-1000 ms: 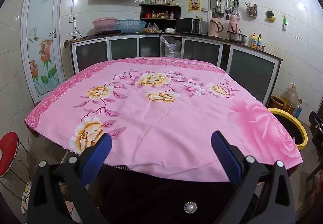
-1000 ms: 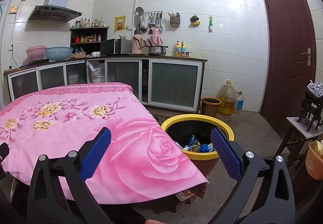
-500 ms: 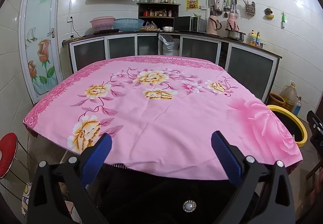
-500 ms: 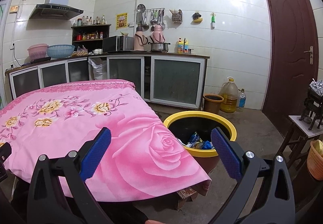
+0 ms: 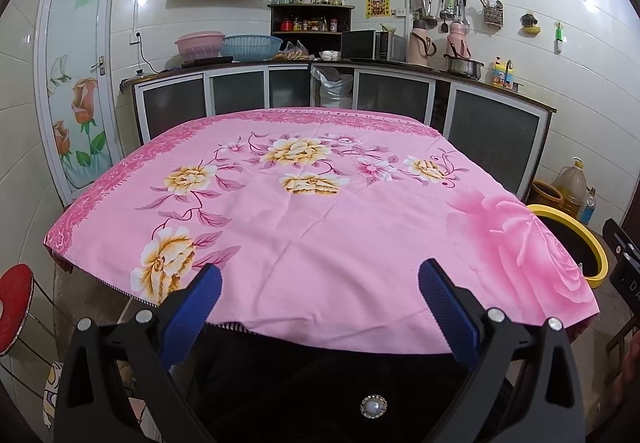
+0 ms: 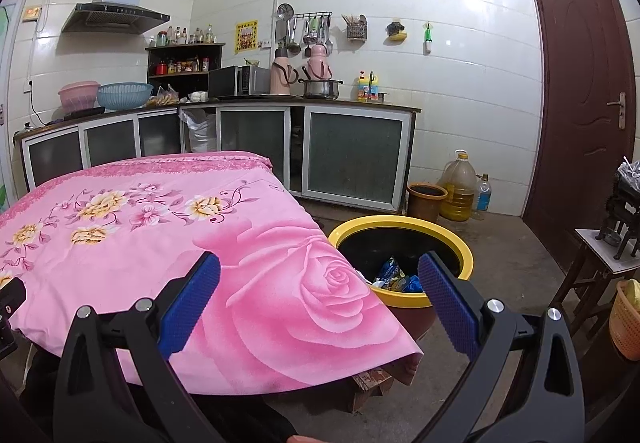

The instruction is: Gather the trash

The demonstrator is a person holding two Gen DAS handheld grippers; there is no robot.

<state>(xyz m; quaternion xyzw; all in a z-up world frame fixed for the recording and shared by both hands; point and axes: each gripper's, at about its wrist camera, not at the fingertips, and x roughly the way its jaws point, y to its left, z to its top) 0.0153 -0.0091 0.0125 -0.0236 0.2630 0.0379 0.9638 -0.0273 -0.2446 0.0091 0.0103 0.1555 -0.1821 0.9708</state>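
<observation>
A black bin with a yellow rim [image 6: 404, 227] stands on the floor to the right of the table and holds several crumpled wrappers [image 6: 396, 277]. The bin's rim also shows in the left wrist view [image 5: 592, 243]. The table is covered by a pink floral cloth [image 5: 304, 211], and no loose trash shows on it. My left gripper [image 5: 320, 291] is open and empty at the table's near edge. My right gripper [image 6: 318, 283] is open and empty, over the table's near right corner, short of the bin.
Kitchen counters with glass-front cabinets [image 6: 352, 155] run along the back walls. A brown pot [image 6: 426, 199] and oil jug [image 6: 460, 183] stand behind the bin. A brown door [image 6: 580, 83] and small side table [image 6: 604, 259] are at right. A red stool [image 5: 14, 307] is at left.
Both grippers have drifted slightly: the table and bin sit a little lower and closer in the views. Both stay open and empty.
</observation>
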